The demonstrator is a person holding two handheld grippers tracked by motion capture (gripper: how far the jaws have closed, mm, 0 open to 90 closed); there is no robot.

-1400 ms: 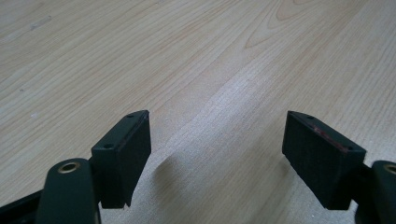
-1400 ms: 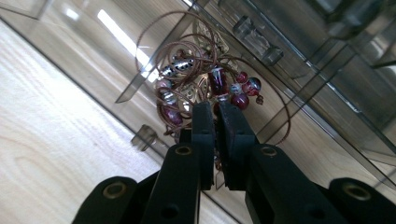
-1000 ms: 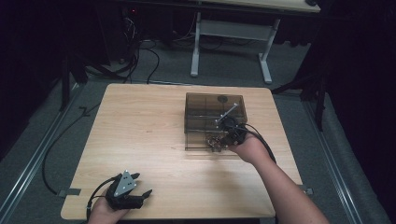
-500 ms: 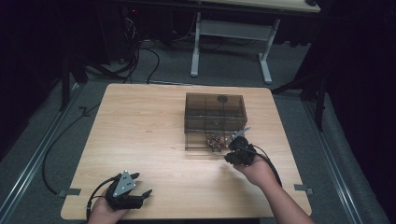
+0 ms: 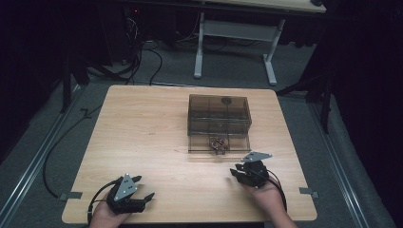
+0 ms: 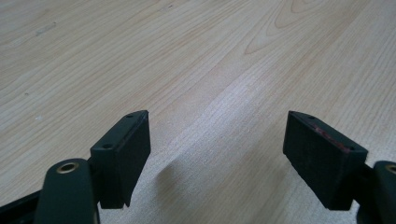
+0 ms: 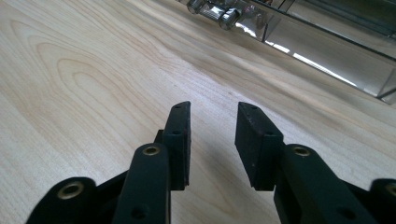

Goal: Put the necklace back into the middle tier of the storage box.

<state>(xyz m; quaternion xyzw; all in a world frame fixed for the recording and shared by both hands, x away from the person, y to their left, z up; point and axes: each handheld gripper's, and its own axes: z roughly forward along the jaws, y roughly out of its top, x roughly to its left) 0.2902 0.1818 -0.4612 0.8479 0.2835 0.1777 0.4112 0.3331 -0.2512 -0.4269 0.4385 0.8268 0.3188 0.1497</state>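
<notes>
- The left gripper (image 5: 144,188) rests low on the wooden table (image 5: 142,133) at about 7 o'clock, hand behind it, jaws spread wide and holding nothing.
- The right gripper (image 5: 236,170) sits at 5 o'clock, jaws parted a little, empty, pointing toward 11 o'clock.
- A clear smoky box (image 5: 219,114) stands just past centre toward 1 o'clock, small metal pieces (image 5: 218,143) on its open front tray.

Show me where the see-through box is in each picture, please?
High view: the see-through box sits on the far right part of the wooden table, past the right tool, with small metal bits in its open front tray.
Left gripper view: it is not in this picture; I see wood.
Right gripper view: its clear front edge runs across the top right, shiny bits at the top.
Shared landmark: the pale wood grain.
</notes>
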